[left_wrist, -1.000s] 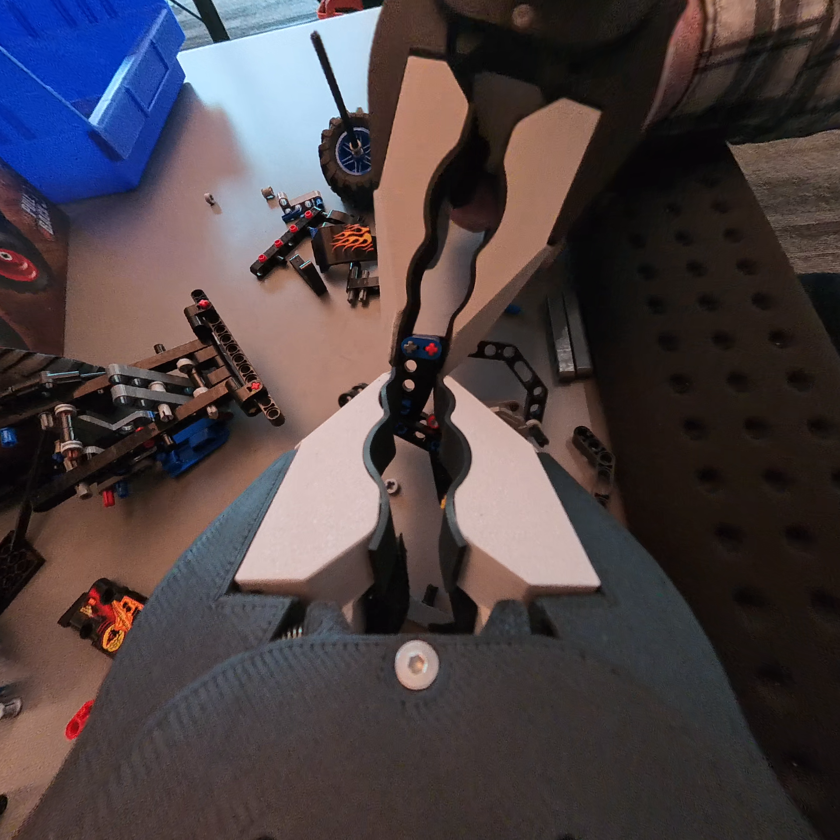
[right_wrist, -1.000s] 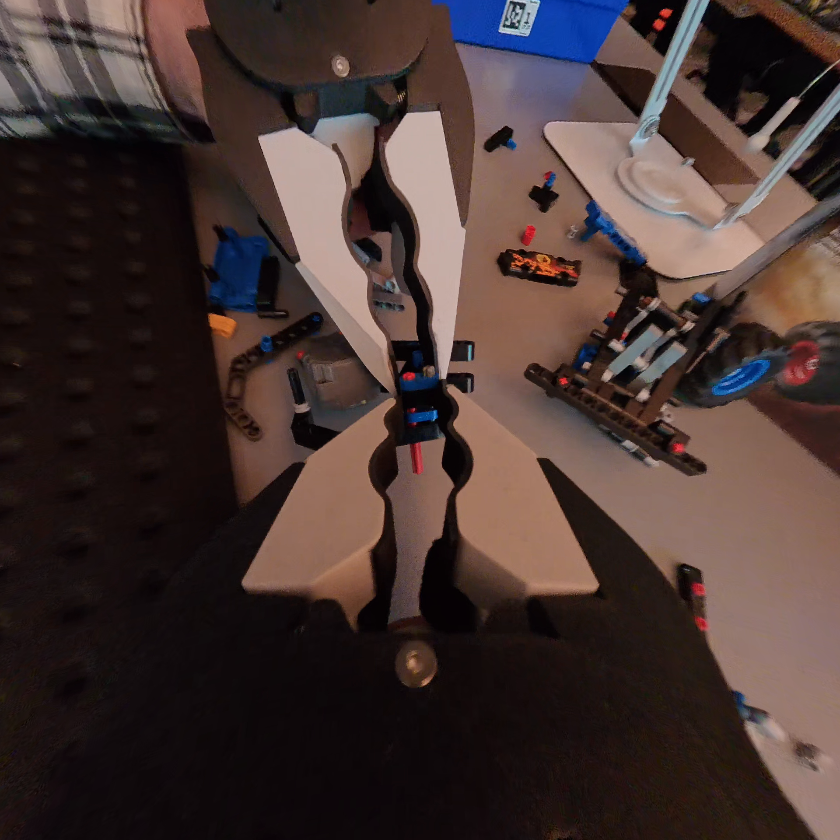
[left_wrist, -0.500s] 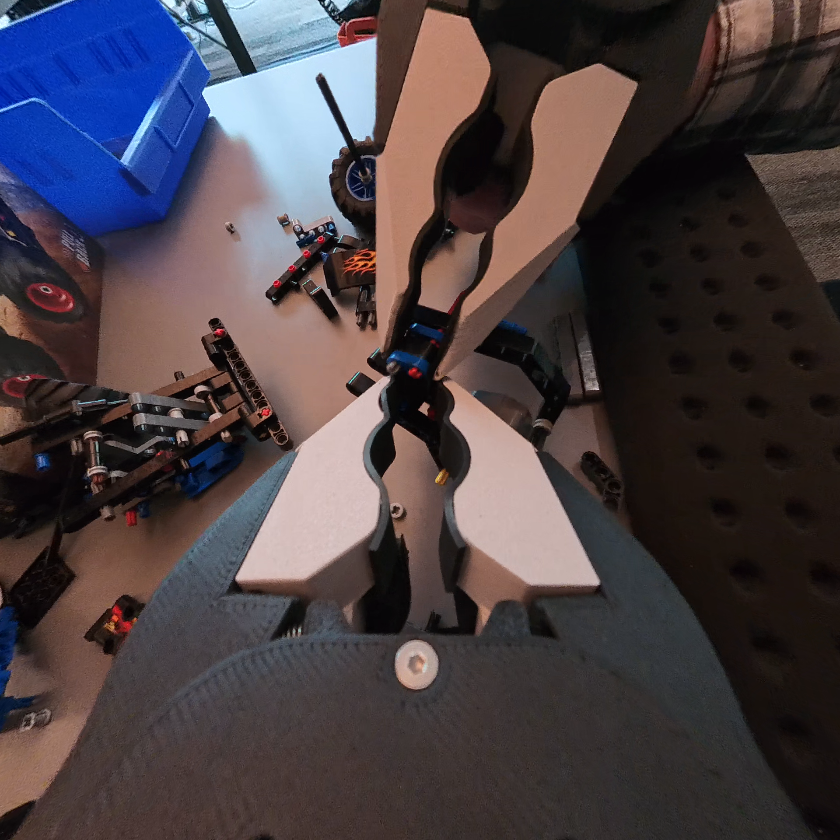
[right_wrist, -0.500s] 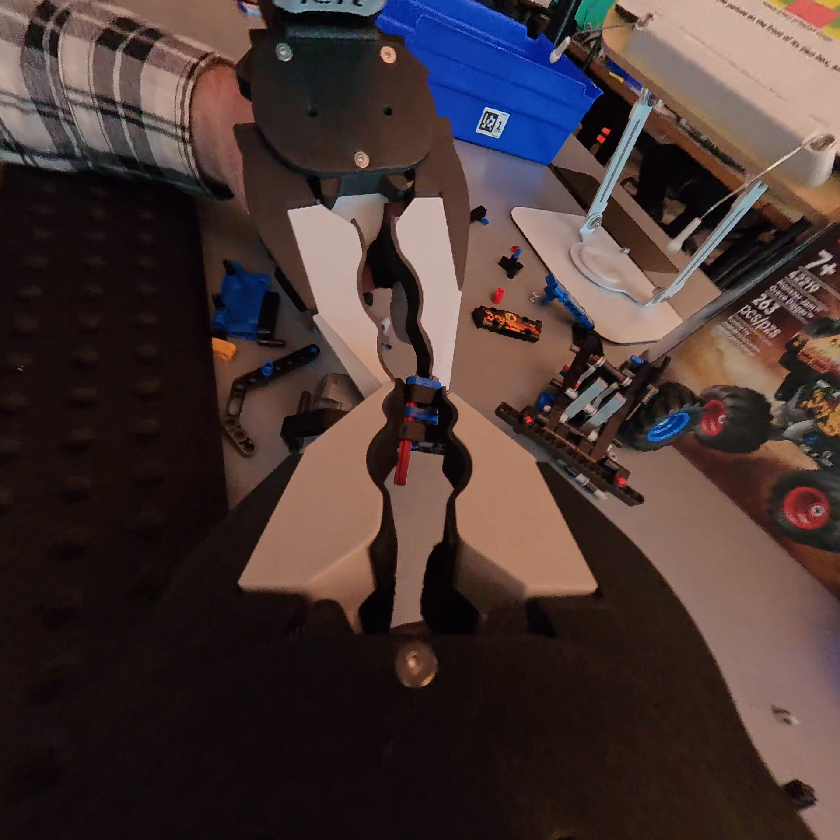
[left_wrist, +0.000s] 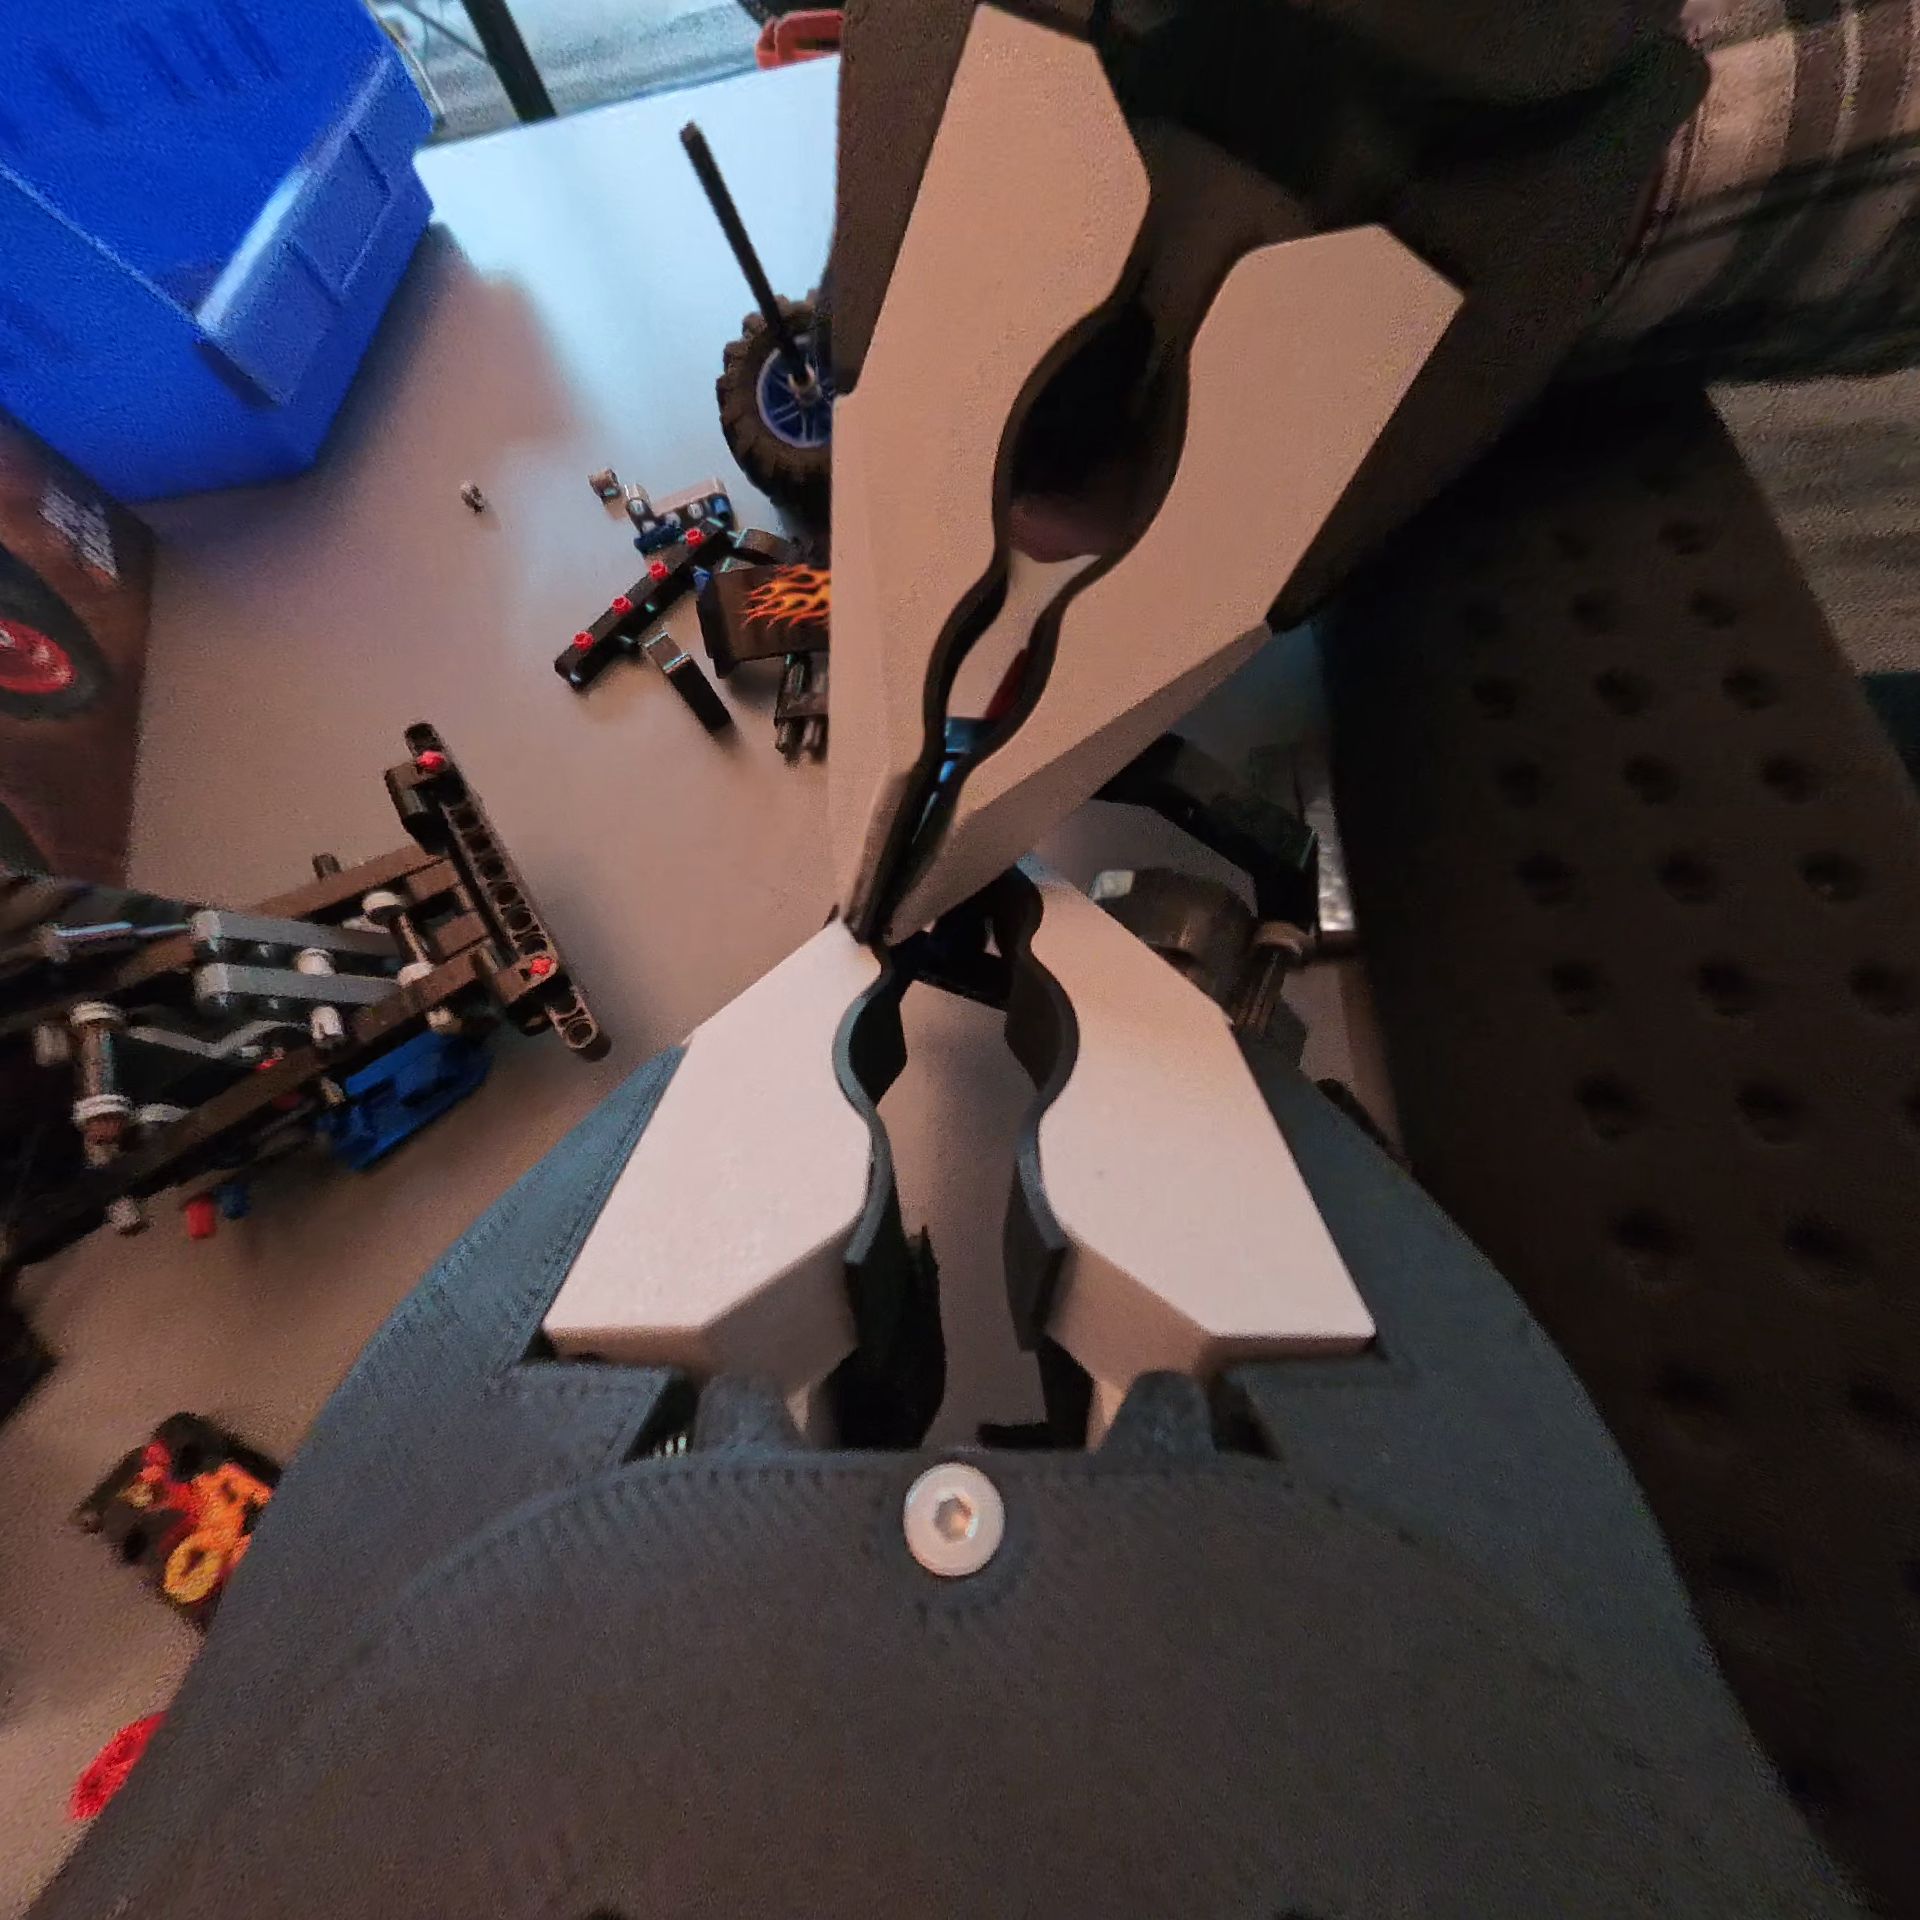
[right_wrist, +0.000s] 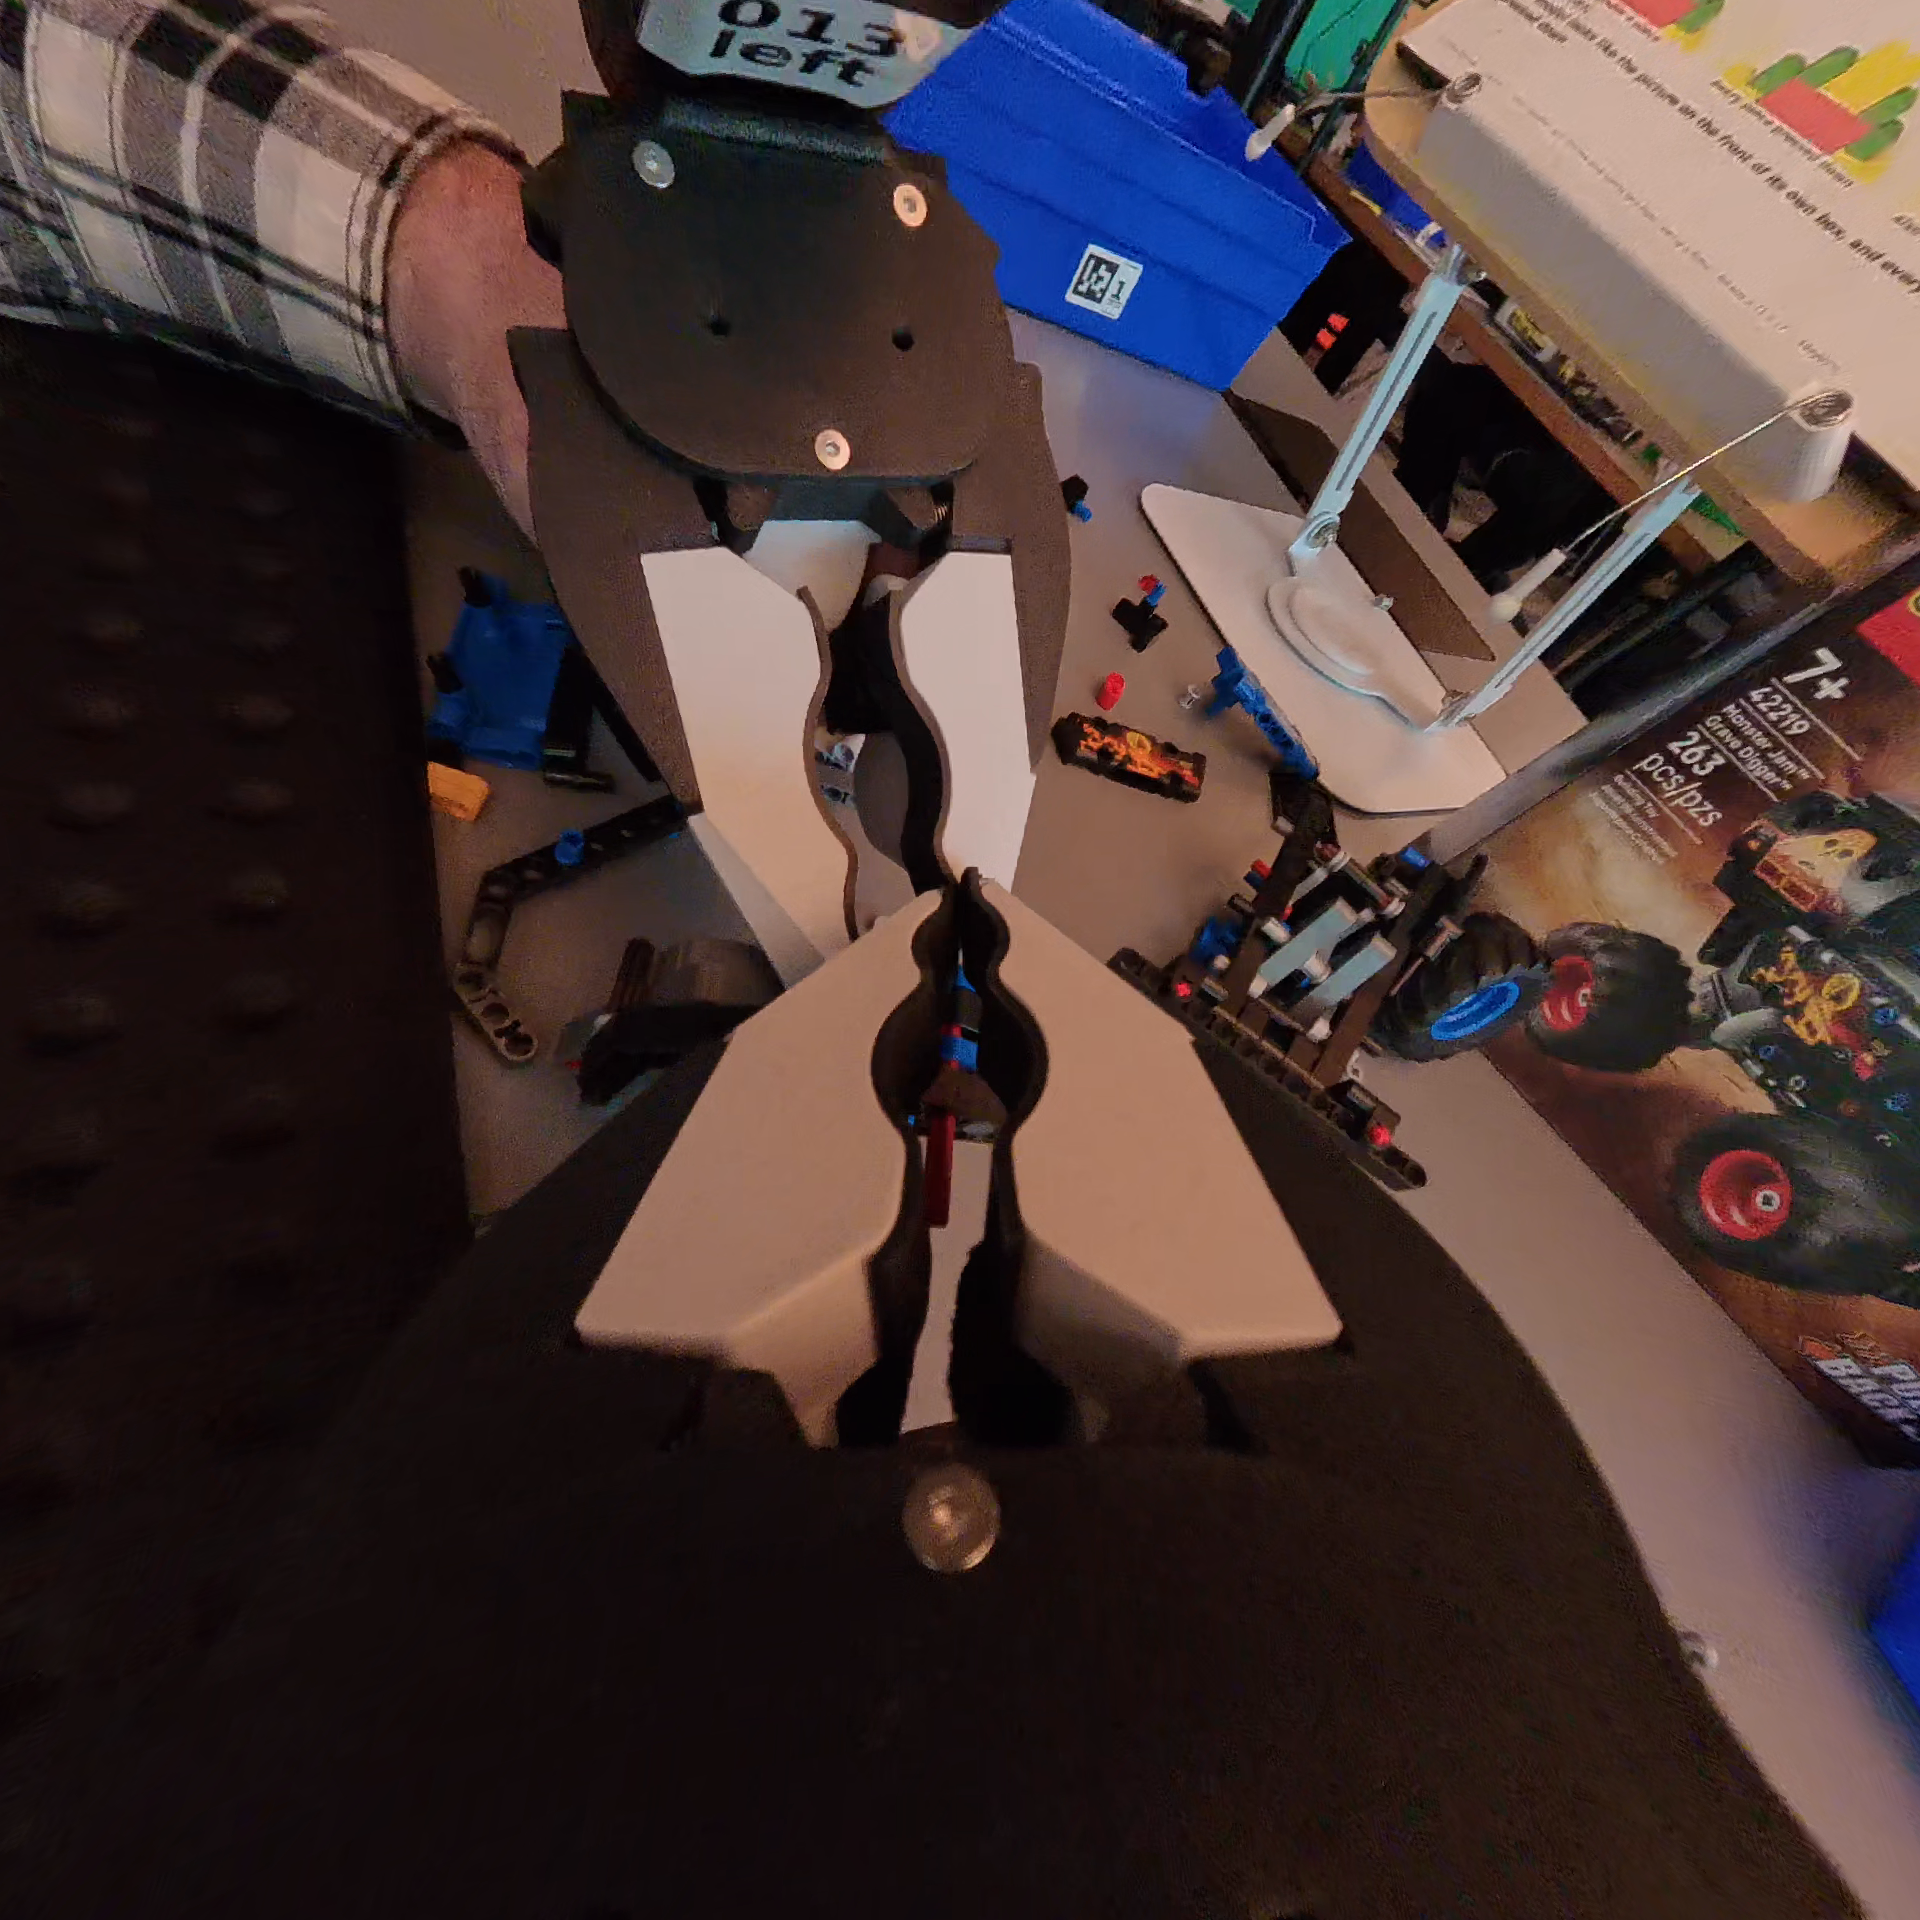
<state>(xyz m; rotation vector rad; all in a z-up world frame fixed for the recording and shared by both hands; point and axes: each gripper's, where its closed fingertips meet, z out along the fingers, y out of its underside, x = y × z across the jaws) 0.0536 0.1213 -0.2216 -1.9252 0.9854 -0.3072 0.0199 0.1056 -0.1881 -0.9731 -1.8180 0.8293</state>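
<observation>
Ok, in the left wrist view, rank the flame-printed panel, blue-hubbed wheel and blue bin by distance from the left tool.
1. flame-printed panel, ahead-left of the left tool.
2. blue-hubbed wheel, beyond the panel.
3. blue bin, far left corner.

A half-built toy truck frame (right_wrist: 1288, 966) of black beams stands on the grey table (right_wrist: 1558, 1299). Just to its right leans the toy's picture box (right_wrist: 1766, 997). Behind the frame sits a white lamp base (right_wrist: 1340, 644), and farther back a blue bin (right_wrist: 1122, 208). Between frame and lamp base lies a black flame-printed piece (right_wrist: 1127, 755). Well left of the frame, a blue part (right_wrist: 494, 686) lies beside a dark studded mat (right_wrist: 197, 935).
</observation>
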